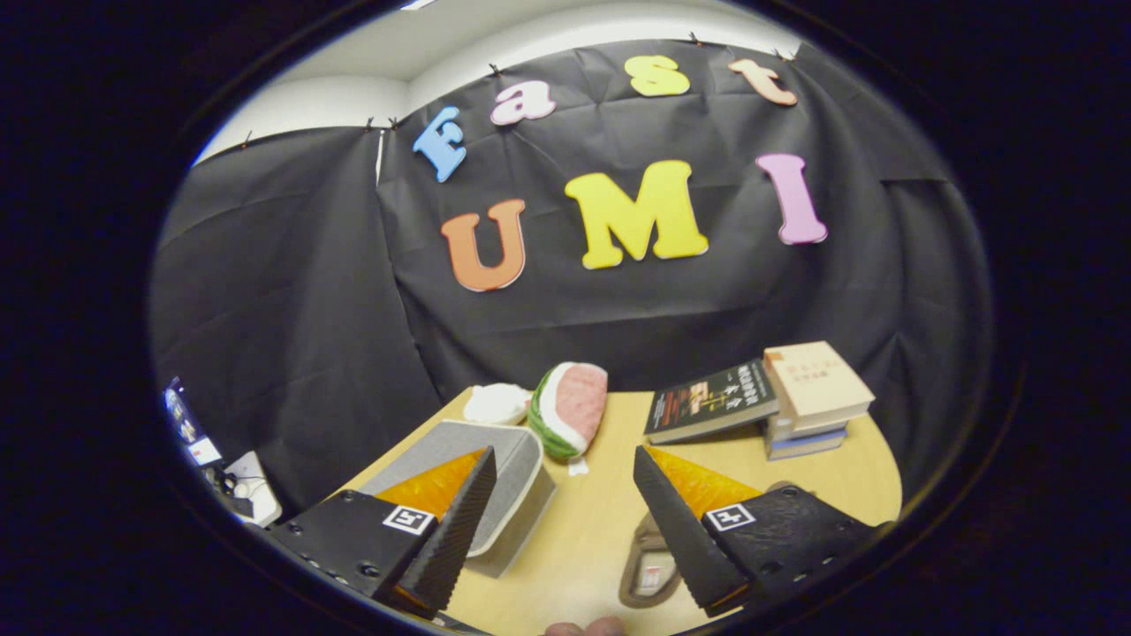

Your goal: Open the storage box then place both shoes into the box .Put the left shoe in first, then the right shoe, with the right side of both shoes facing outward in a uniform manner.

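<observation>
At the lower left of the frame, partly behind the left finger, the storage box [508, 495] sits on the pale wooden surface [592, 530] — grey, with a rounded rim; whether its lid is on I cannot tell from here. The claw [565, 495] is open, fingers spread wide with nothing between them. In the lower middle, just by the right finger, lies a shoe [649, 565], sole and insole partly visible. Toward the centre stands a watermelon-slice cushion [570, 420] with a white soft thing [497, 404] beside it, and at the right a stack of books [795, 397].

The opening step looks to be in hand — the next move calls for swinging left and down to the box's lid edge.
</observation>
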### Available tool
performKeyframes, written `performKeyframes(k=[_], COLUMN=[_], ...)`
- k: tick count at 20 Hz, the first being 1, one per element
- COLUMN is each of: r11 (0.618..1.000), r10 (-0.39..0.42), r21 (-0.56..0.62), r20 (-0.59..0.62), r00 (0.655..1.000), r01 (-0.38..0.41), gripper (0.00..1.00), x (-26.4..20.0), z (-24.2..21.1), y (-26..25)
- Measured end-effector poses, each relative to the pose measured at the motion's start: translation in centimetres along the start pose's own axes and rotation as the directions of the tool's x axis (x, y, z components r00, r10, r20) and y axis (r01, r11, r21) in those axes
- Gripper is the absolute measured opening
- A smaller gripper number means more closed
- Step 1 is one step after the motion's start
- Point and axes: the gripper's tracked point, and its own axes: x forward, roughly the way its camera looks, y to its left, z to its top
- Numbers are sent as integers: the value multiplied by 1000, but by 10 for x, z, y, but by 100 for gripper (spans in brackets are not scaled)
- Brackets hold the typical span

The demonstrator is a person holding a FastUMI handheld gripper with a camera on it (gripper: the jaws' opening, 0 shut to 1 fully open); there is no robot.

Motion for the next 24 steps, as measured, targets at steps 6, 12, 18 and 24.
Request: performKeyframes(k=[6,12,18,24], r11=[986,929,839,670], r10=[140,304,373,462], r21=[118,304,516,733], r20=[-207,-300,-314,-290], r00=[968,904,873,838], r01=[-118,-212,-173,-116], gripper=[95,95,95,94], x=[41,70,92,108], z=[-77,-120,-137,-141], y=[39,69,71,73])
